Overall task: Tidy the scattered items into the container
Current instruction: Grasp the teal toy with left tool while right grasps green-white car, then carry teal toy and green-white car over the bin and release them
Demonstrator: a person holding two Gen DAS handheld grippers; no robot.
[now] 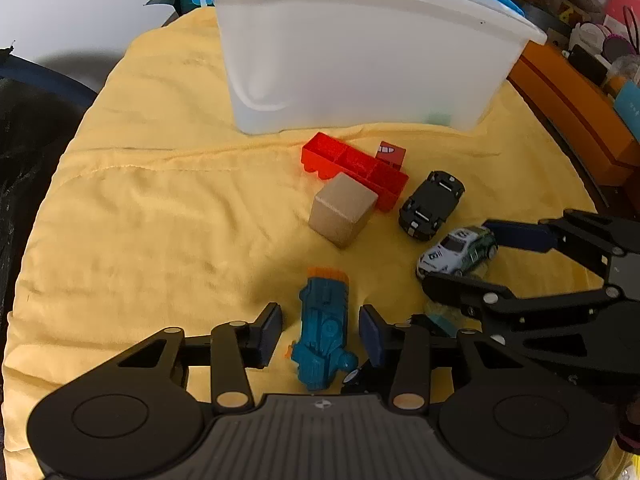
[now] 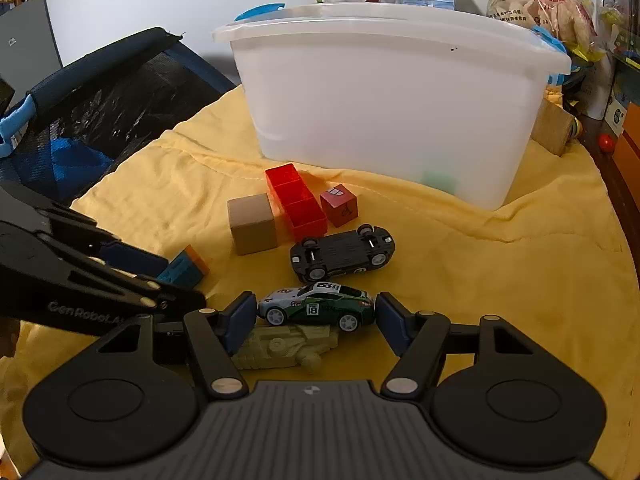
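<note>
A translucent white bin [image 1: 360, 60] [image 2: 392, 120] stands at the back of a yellow cloth. My left gripper [image 1: 320, 332] is open, its pads on either side of a blue toy gun [image 1: 324, 328] lying on the cloth. My right gripper [image 2: 316, 316] is closed around a white and green race car [image 2: 316, 306] [image 1: 456, 250], both pads at its ends. An upturned black car [image 2: 344, 254] [image 1: 432, 204], a red tray [image 2: 296, 200] [image 1: 352, 168], a tan cube [image 2: 252, 224] [image 1: 344, 212] and a red cube [image 2: 339, 205] lie between the grippers and the bin.
A pale green toy gun [image 2: 284, 346] lies under the race car. A black mesh chair [image 2: 100, 112] is at the left. Snack bags [image 2: 536, 4] stand behind the bin. An orange box [image 1: 572, 120] is at the right edge.
</note>
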